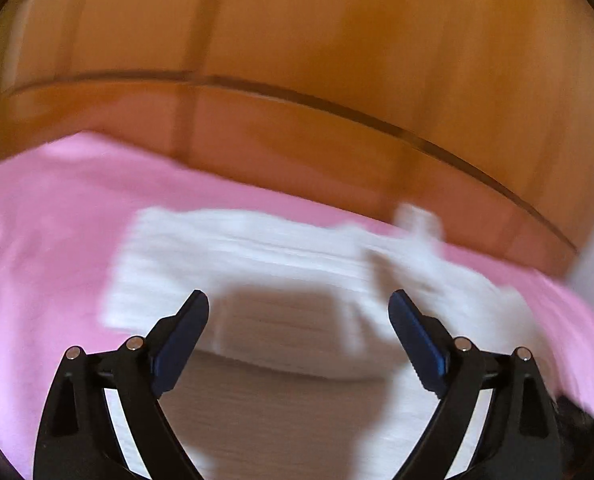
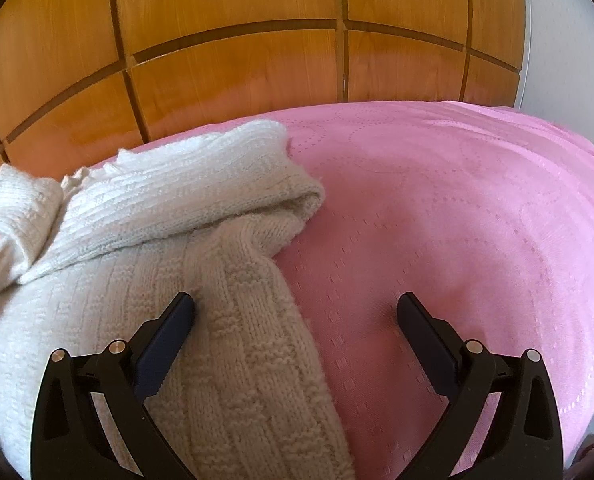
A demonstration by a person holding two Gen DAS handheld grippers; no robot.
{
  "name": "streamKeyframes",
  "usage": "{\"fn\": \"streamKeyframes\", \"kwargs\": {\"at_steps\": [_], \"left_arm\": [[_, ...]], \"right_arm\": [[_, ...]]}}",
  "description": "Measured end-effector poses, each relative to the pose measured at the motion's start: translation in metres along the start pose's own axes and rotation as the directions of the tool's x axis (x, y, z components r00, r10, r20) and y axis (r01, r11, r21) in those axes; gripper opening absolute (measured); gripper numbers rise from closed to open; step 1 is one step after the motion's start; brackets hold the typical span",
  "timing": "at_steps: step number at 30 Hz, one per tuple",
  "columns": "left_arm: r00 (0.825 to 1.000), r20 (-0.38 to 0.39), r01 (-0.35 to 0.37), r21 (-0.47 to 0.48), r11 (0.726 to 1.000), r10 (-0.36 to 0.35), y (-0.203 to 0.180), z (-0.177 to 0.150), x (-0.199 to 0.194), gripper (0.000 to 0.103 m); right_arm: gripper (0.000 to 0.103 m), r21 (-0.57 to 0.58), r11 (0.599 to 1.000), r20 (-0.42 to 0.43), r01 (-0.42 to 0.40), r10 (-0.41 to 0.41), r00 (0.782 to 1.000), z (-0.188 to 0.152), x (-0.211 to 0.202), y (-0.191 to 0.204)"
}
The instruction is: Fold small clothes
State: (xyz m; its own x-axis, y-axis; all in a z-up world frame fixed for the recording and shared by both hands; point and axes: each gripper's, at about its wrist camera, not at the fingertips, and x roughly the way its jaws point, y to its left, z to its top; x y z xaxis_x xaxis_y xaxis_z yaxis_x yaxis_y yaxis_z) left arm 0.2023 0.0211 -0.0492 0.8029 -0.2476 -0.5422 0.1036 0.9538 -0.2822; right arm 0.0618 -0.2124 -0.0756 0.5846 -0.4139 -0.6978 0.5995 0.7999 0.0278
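- Motion blur is smearing the whole left wrist view, softening the white knit.
- The right wrist view is staying sharp and evenly daylit.
- Fisheye distortion is bending the wooden panels; dark vignetting is ringing both pictures.

left gripper: jaws spread wide, holding nothing (view blurred) | right gripper: jaws spread wide, holding nothing, pointing forward and down

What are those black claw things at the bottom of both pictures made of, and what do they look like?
Each is a two-finger gripper. The left gripper and right gripper look identical: curved black plastic arms, small round silver pins at the joints, and flat dark blue pads lining the fingers' inner faces. No cables, markings or sleeves show.
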Motion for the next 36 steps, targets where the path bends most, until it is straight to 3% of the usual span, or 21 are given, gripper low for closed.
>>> {"fn": "streamKeyframes", "kwargs": {"at_steps": [3, 5, 7, 11, 16, 19, 22, 25, 31, 36], "left_arm": [[0.996, -0.026, -0.088, -0.077, 0.993, 0.086, 0.036, 0.002, 0.009, 0.090], [0.990, -0.100, -0.111, -0.120, 0.986, 0.100, 0.052, -0.002, 0.023, 0.090], [0.988, -0.110, -0.124, -0.110, 0.986, 0.112, 0.050, -0.003, 0.027, 0.091], [0.974, -0.129, -0.189, -0.019, 0.982, 0.185, 0.026, -0.006, 0.036, 0.093], [0.979, -0.120, -0.168, -0.044, 0.985, 0.162, 0.027, -0.007, 0.042, 0.094], [0.980, -0.123, -0.165, -0.049, 0.985, 0.158, 0.026, -0.006, 0.045, 0.094], [0.979, -0.127, -0.165, -0.048, 0.985, 0.158, 0.025, -0.005, 0.046, 0.095], [0.980, -0.127, -0.159, -0.052, 0.986, 0.151, 0.026, -0.005, 0.047, 0.095], [0.979, -0.132, -0.161, -0.039, 0.986, 0.154, 0.025, -0.005, 0.050, 0.098], [0.981, -0.131, -0.152, -0.043, 0.988, 0.145, 0.025, -0.005, 0.049, 0.099]], "right_arm": [[0.100, -0.038, 0.999, 0.027, 0.008, -0.007, 1.000, 0.004, -0.011, 0.009], [0.100, -0.073, 0.996, 0.065, -0.050, 0.054, 0.996, 0.008, -0.024, 0.023], [0.100, -0.110, 0.984, 0.087, -0.140, 0.149, 0.985, 0.011, -0.035, 0.041], [0.100, -0.257, 0.921, 0.048, -0.292, 0.314, 0.948, 0.020, -0.041, 0.101], [0.100, -0.355, 0.859, -0.048, -0.369, 0.377, 0.925, 0.033, -0.019, 0.172], [0.100, -0.312, 0.882, -0.111, -0.354, 0.336, 0.935, 0.050, 0.011, 0.190], [0.100, -0.090, 0.964, -0.090, -0.249, 0.241, 0.966, 0.069, 0.034, 0.149], [0.100, 0.061, 0.980, -0.106, -0.190, 0.196, 0.975, 0.064, 0.042, 0.102], [0.099, -0.075, 0.987, 0.025, -0.140, 0.142, 0.990, 0.025, -0.015, 0.064], [0.100, -0.180, 0.983, 0.015, -0.031, 0.035, 0.999, -0.009, -0.023, 0.047]]}}
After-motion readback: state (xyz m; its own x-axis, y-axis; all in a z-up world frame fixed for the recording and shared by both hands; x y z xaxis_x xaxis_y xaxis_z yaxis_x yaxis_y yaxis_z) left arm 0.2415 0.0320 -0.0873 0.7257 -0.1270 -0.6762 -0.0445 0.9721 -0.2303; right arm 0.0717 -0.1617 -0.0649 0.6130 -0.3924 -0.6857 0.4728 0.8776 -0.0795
